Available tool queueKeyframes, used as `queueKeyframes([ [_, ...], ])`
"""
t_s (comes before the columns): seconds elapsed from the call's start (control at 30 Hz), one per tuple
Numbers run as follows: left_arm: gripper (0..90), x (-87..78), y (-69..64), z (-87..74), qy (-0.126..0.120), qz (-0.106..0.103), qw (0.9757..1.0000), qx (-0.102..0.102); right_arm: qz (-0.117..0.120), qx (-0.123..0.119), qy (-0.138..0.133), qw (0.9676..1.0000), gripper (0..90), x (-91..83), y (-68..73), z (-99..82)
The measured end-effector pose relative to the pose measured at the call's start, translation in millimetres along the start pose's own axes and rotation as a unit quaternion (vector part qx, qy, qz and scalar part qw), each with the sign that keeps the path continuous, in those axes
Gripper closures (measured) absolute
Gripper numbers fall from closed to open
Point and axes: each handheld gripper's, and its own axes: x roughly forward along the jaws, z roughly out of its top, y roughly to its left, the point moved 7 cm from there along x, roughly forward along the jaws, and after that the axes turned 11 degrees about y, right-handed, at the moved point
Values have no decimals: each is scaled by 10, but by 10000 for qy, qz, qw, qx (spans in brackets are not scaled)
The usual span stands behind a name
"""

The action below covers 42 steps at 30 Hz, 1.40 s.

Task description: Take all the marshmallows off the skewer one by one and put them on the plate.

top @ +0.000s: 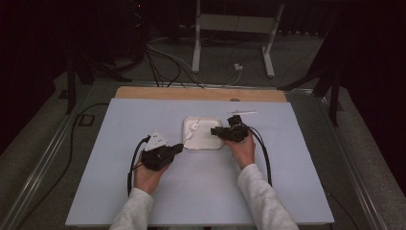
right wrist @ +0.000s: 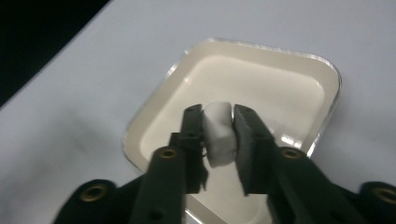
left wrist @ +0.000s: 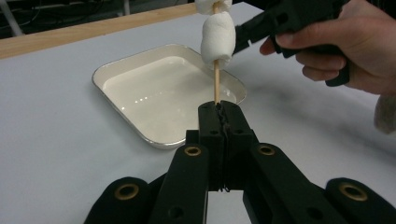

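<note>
The left hand-held gripper clamps a skewer over the tray; the right hand-held gripper pinches its marshmallow.

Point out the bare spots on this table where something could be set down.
Bare: the near strip of the table between the two forearms, its far left corner, and its right side beyond the right gripper. The tray is empty but crowded: both grippers meet above it at the skewer and marshmallow.

Upper marshmallow cut off above
</note>
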Motion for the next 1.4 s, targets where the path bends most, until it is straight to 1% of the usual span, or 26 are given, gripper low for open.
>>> queueKeyframes([
  [0.03, 900, 0, 4, -2, 7, -2, 10000, 0, 0, 0, 0, 10000, 700, 0, 0, 0],
  [0.1, 900, -1, 3, -1, -2, -5, 10000, -6, -27, -7, 43, 10000, 597, 33, 0, -13],
  [0.17, 900, -1, 1, -1, -2, -4, 10000, -5, 25, -10, 73, 10000, 544, 44, 11, -17],
  [0.23, 900, 2, 2, -1, 0, 2, 10000, -5, 115, -16, 61, 9999, 475, 30, 36, -12],
  [0.3, 900, 4, 4, -1, -3, 4, 10000, -19, 195, -9, -13, 9998, 421, -5, 59, 2],
  [0.37, 900, 5, 3, -1, -5, 1, 10000, -17, 362, 39, -66, 9993, 347, -44, 89, 18],
  [0.43, 900, 6, 2, 0, -11, 5, 10000, -18, 465, 74, -100, 9988, 303, -84, 114, 31],
  [0.53, 900, 7, 3, 0, -8, 5, 10000, -18, 655, 80, -145, 9977, 290, -143, 157, 42],
  [0.63, 900, 5, 4, 1, -18, 2, 10000, -20, 837, 90, -244, 9962, 275, -204, 208, 58],
  [0.8, 900, 6, 4, 4, -33, 1, 10000, -25, 947, -54, -343, 9949, 242, -299, 317, 91],
  [0.97, 900, 11, -8, 6, -47, -10, 10000, -12, 1185, -132, -414, 9920, 197, -382, 438, 125],
  [1.13, 900, 11, -25, 13, -62, -39, 10000, -2, 1361, -197, -409, 9897, 157, -419, 551, 150],
  [1.17, 900, 10, -26, 13, -62, -35, 10000, 7, 1417, -223, -412, 9888, 154, -427, 592, 159],
  [1.27, 900, 8, -34, 18, -78, -43, 10000, 2, 1436, -266, -398, 9885, 153, -421, 621, 165],
  [1.4, 900, 5, -52, 29, -123, -88, 9999, -9, 1558, -231, -397, 9867, 170, -397, 679, 179],
])
